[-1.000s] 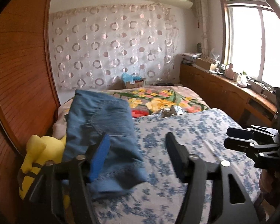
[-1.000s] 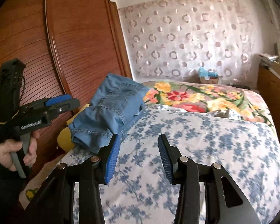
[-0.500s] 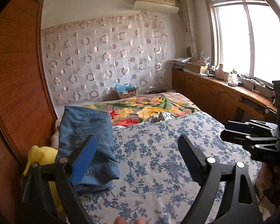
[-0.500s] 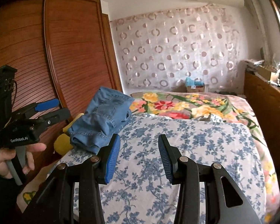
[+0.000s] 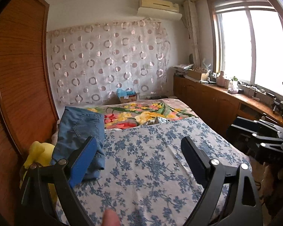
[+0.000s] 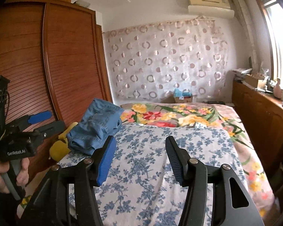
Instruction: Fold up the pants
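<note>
The folded blue pants (image 5: 81, 130) lie in a compact stack at the left edge of the bed (image 5: 151, 160), on its blue-flowered sheet, with nothing gripping them. Just left of the pants, a yellow plush toy (image 5: 40, 154) is wedged between the pants and the wooden wardrobe (image 5: 18, 75). Nearer the camera than the pants, the left claw (image 5: 137, 158) hangs spread wide and empty. Right of the pants, the right claw (image 6: 140, 155) has just been opening, its 2 fingers apart with only sheet between them.
</note>
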Available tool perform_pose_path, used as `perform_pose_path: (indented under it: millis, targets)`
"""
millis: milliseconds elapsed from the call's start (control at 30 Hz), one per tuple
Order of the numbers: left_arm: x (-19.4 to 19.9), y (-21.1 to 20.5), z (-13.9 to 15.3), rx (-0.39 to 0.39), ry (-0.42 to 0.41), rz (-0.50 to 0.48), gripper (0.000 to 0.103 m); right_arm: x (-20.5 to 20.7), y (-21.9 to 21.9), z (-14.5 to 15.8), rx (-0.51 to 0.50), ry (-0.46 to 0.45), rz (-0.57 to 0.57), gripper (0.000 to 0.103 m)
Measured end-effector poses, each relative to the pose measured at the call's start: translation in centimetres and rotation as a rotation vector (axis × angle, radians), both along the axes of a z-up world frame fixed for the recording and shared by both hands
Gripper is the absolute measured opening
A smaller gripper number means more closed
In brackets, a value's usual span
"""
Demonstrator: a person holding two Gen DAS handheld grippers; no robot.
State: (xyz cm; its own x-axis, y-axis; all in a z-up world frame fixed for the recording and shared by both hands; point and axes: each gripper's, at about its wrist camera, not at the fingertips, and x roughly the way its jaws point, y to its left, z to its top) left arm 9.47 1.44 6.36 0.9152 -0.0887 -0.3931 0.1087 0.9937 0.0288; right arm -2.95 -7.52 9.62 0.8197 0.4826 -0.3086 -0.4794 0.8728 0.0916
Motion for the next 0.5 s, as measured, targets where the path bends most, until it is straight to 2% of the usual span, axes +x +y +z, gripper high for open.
perform_pose_path:
  millis: [300, 500]
  targets:
    - [-1.6, -1.7, 0.0, -0.027, 0.001, 0.025, 0.091, -3.2, -1.5, 1.3, 0.006, -0.053, -0.074, 0.068]
    - [-2.7, -2.3, 0.1, -0.027, -0.004, 0.063, 0.091, -4.8, -1.0, 1.1, 0.007, -0.074, -0.1, 0.07]
